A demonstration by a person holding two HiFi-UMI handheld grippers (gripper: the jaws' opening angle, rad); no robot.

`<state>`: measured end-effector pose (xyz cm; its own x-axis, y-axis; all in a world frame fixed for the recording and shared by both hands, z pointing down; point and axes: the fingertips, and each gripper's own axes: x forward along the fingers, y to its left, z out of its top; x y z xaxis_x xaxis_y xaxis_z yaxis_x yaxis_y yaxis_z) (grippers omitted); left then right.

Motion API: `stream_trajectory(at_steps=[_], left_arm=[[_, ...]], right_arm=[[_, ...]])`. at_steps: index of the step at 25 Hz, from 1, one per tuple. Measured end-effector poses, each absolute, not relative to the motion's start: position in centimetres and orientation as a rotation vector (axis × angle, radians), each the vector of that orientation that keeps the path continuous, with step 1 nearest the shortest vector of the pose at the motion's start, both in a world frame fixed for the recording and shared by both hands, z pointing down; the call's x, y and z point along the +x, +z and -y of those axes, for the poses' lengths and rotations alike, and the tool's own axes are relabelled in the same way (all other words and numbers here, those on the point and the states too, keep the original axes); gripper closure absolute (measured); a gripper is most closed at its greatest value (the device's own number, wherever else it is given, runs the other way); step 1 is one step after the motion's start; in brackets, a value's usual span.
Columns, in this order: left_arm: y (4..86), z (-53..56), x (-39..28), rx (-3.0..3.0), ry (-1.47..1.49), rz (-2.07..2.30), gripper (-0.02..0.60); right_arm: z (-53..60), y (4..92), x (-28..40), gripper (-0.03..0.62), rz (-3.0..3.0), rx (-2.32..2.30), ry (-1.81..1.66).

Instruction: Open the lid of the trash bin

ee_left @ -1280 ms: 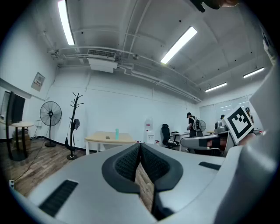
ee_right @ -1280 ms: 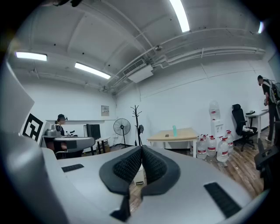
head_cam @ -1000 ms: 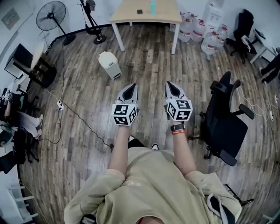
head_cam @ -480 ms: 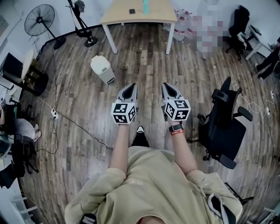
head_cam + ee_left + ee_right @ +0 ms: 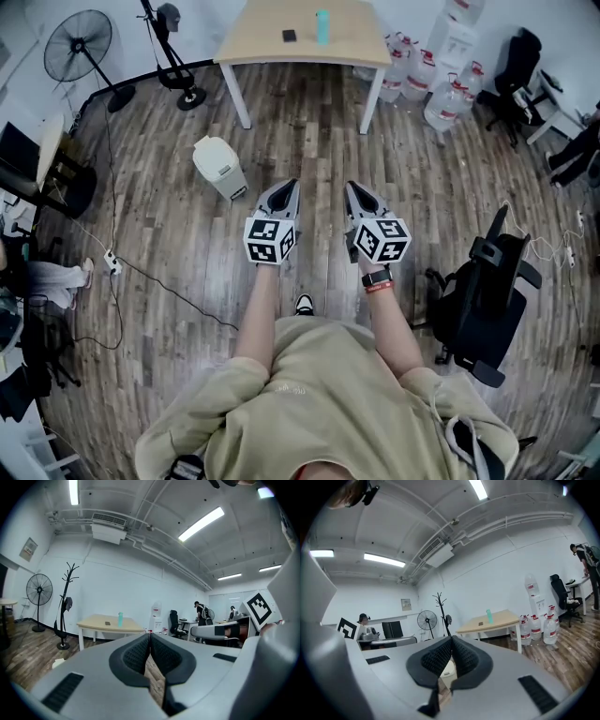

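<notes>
Small white plastic trash bin (image 5: 217, 167), lid shut, nearer than a second ago; closed, empty left tongs (image 5: 281, 191) and right tongs (image 5: 357, 191) approach it

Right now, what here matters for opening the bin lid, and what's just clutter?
Job:
- trash bin, lid down
- left gripper, shut, empty
- right gripper, shut, empty

Lying about:
- table
- fan
- office chair
- water bottles
</notes>
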<state>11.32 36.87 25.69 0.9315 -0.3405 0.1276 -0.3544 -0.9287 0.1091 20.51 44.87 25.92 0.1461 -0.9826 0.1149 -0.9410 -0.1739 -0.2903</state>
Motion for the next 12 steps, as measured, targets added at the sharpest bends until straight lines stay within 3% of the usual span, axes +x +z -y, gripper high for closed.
stream_trajectory(at_steps=[12], left_arm=[[27.9,-20.8,9.5,2.895,0.223,0.698,0.558]], right_arm=[[-26.6,27.7,18.9,0.579,-2.069,-2.116,-0.516]])
